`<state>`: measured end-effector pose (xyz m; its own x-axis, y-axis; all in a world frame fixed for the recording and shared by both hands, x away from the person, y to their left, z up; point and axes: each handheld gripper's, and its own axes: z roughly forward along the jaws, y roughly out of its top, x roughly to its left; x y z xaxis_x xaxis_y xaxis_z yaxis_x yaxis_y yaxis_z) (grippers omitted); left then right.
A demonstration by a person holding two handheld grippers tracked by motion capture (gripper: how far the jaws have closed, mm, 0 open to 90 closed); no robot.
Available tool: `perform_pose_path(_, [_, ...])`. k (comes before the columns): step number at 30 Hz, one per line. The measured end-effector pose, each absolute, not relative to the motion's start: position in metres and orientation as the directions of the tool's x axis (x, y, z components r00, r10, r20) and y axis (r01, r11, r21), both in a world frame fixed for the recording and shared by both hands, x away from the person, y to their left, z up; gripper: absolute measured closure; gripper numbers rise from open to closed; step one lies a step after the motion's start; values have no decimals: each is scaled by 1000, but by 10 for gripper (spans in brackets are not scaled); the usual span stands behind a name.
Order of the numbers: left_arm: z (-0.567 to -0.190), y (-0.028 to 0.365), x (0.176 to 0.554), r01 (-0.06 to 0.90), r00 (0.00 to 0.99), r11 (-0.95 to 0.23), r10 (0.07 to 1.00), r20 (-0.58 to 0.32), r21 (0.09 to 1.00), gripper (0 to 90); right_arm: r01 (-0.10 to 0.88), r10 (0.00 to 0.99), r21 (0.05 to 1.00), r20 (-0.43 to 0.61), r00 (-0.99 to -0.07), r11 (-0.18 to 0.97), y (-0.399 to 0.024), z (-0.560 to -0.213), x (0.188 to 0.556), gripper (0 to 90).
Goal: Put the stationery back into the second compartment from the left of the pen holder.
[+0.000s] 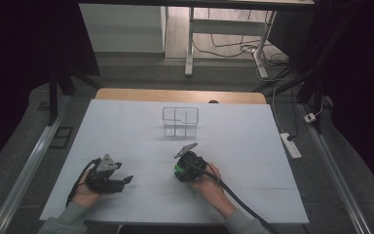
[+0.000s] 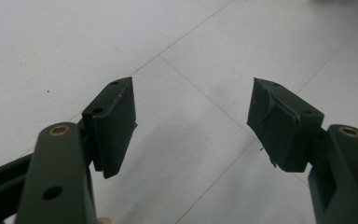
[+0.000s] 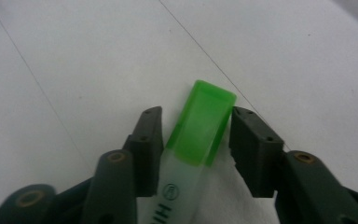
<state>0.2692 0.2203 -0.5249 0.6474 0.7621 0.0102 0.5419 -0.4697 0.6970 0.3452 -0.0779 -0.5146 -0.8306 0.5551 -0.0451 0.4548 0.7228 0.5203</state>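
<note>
A clear divided box (image 1: 180, 122) sits empty at the frame's upper centre. The right tongs (image 3: 193, 137) clamp a green-capped highlighter (image 3: 200, 130). The left tongs (image 2: 193, 123) gape over bare worktop (image 2: 51, 42).

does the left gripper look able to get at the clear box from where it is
Probably yes: the left gripper is open with nothing between its jaws, and bare white table lies between it and the clear box.
</note>
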Motion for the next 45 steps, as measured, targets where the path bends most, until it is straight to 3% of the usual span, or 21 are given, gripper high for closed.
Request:
perform_pose_path(3, [-525, 220, 269, 543, 647, -470, 763, 11, 696, 322, 454, 554, 518, -48, -831, 725, -78, -514, 345, 659])
perform_pose_path(11, [-526, 221, 270, 542, 645, -471, 764, 14, 696, 322, 448, 550, 524, -48, -834, 724, -80, -511, 345, 665])
perform_pose_path(26, [-527, 223, 271, 542, 643, -471, 766, 18, 696, 323, 399, 547, 689, 6, -837, 604, -98, -465, 341, 665])
perform_pose_path(45, [-527, 224, 271, 542, 631, -460, 776, 22, 703, 322, 368, 580, 821, 55, -813, 437, -124, -438, 344, 664])
